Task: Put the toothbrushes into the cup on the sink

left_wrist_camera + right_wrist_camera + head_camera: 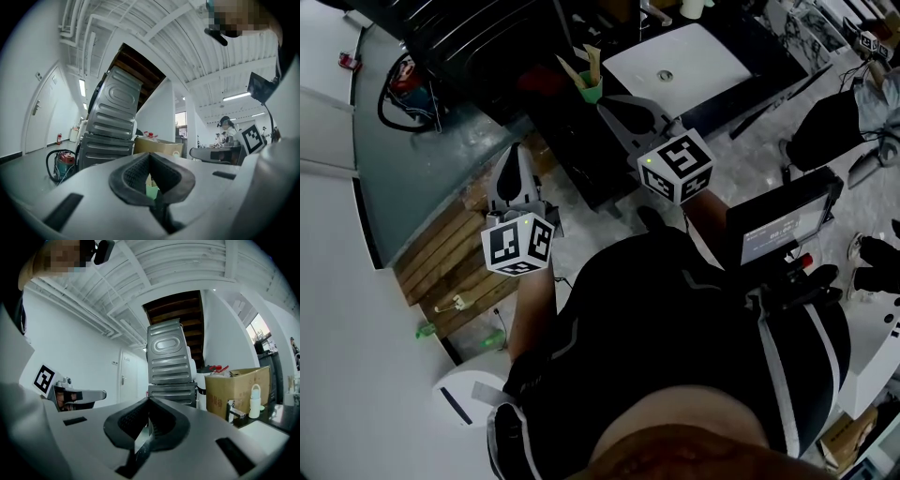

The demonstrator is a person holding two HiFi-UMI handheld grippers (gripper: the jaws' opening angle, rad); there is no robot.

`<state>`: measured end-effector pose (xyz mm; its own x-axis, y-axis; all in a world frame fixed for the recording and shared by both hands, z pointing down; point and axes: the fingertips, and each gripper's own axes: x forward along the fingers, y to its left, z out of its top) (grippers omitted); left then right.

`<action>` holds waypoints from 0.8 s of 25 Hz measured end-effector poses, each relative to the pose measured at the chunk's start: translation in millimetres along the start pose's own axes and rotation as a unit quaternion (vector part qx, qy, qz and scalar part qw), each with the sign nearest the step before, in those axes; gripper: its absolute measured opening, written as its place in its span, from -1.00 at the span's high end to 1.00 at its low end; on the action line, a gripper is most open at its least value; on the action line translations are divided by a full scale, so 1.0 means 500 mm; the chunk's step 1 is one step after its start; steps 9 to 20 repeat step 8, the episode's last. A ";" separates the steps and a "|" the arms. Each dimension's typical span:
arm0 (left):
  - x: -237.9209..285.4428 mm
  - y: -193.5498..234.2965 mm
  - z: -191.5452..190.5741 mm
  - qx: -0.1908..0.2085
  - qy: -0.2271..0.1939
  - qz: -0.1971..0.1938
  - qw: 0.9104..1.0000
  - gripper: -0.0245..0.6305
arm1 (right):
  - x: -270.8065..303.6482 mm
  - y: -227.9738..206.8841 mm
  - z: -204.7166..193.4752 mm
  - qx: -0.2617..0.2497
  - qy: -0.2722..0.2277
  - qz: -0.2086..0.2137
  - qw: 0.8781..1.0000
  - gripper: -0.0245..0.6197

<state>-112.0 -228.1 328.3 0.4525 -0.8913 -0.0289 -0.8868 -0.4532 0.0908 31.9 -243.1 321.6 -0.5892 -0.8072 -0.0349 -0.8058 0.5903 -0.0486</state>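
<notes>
Both left gripper (517, 152) and right gripper (609, 104) fingers pressed together, empty, cup (592, 91) ahead, apart

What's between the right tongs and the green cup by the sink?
Only a short bare stretch of dark countertop separates the right tongs from the green cup, as the head view shows.

From head, looks steeply down past torso (675, 319) onto left gripper (517, 152) & right gripper (607, 103), sink (703, 47) beyond. From each gripper, sits v. close behind own fingers (133, 174), faces level. Shares btw gripper views: stacked grey machines (115, 122), cardboard box (157, 146). Shows sink in head & right gripper views.
</notes>
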 end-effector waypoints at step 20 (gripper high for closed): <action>0.015 -0.017 -0.011 -0.001 0.006 -0.015 1.000 0.91 | 0.007 -0.010 -0.007 -0.005 0.011 0.002 1.000 0.85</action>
